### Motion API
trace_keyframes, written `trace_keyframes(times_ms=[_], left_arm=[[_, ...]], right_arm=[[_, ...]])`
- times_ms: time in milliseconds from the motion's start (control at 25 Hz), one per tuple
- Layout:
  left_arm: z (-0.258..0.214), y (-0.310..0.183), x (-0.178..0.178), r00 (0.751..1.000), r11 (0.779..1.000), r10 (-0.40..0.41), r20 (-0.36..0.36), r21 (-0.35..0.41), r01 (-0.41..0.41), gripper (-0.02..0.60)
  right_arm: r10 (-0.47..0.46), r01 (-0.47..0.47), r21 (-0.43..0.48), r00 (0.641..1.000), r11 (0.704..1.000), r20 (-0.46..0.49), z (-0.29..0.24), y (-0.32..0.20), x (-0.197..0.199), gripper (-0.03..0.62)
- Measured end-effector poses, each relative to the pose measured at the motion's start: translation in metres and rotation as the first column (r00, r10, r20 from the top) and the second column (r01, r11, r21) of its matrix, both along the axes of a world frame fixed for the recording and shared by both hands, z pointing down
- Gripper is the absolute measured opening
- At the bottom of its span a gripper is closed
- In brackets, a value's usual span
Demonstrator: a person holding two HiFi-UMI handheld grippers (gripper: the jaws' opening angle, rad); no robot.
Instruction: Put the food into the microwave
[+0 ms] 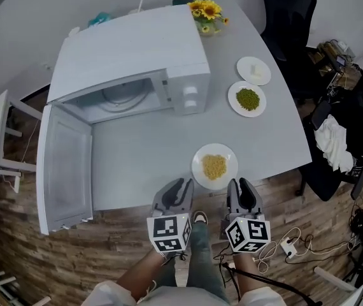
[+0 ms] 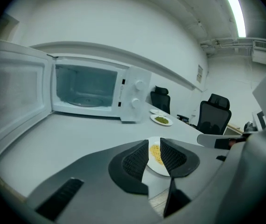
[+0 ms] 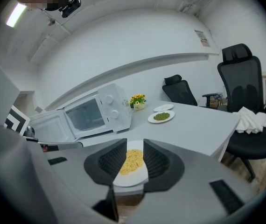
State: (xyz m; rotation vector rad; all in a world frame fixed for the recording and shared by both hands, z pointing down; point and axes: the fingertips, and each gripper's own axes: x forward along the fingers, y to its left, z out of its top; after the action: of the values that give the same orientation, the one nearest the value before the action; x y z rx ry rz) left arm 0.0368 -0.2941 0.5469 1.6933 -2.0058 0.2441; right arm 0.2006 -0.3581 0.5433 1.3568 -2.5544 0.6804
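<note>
Since both grippers hang off the table's near edge, the plate of yellow food [image 1: 214,165] sits just ahead of them and between them, on the table [image 1: 143,152] close to that edge. Left gripper [image 1: 177,187] and right gripper [image 1: 239,185] both have jaws apart with nothing in them; each gripper view only frames the plate through the gap. Right gripper looks slightly nearer the rim. Plate is round, so no long axis to favour. Microwave [image 1: 130,69] stands beyond and left of the plate, door [image 1: 64,164] swung open, cavity looks free.
</note>
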Motion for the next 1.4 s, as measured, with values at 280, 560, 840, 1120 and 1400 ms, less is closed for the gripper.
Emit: trace_keyframes(times_ms=[280,560,840,1120,1400], left_arm=[[0.043,-0.018,0.007,0.997,1.000,-0.002,-0.082,-0.026,0.000,0.310],[0.067,-0.031,0.009,0.983,0.995,-0.047,-0.176,-0.100,0.029,0.310],[0.082,-0.038,0.009,0.979,0.978,-0.083,-0.185,-0.203,0.044,0.311],[0.091,-0.040,0.017,0.979,0.956,-0.077,-0.191,-0.294,0.018,0.311],[0.090,-0.033,0.002,0.987,0.950,-0.141,-0.082,-0.290,0.112,0.311]], right_arm=[[0.005,-0.004,-0.059,1.000,0.998,0.018,0.044,-0.019,0.006,0.144],[-0.002,0.009,-0.132,0.999,0.991,0.051,0.072,-0.029,0.005,0.173],[-0.001,0.009,-0.188,0.999,0.982,0.041,0.088,-0.037,0.001,0.172],[0.003,0.005,-0.241,0.999,0.971,0.036,0.092,-0.034,-0.003,0.089],[0.027,-0.012,-0.247,0.998,0.969,0.056,0.093,-0.033,0.002,0.069]])
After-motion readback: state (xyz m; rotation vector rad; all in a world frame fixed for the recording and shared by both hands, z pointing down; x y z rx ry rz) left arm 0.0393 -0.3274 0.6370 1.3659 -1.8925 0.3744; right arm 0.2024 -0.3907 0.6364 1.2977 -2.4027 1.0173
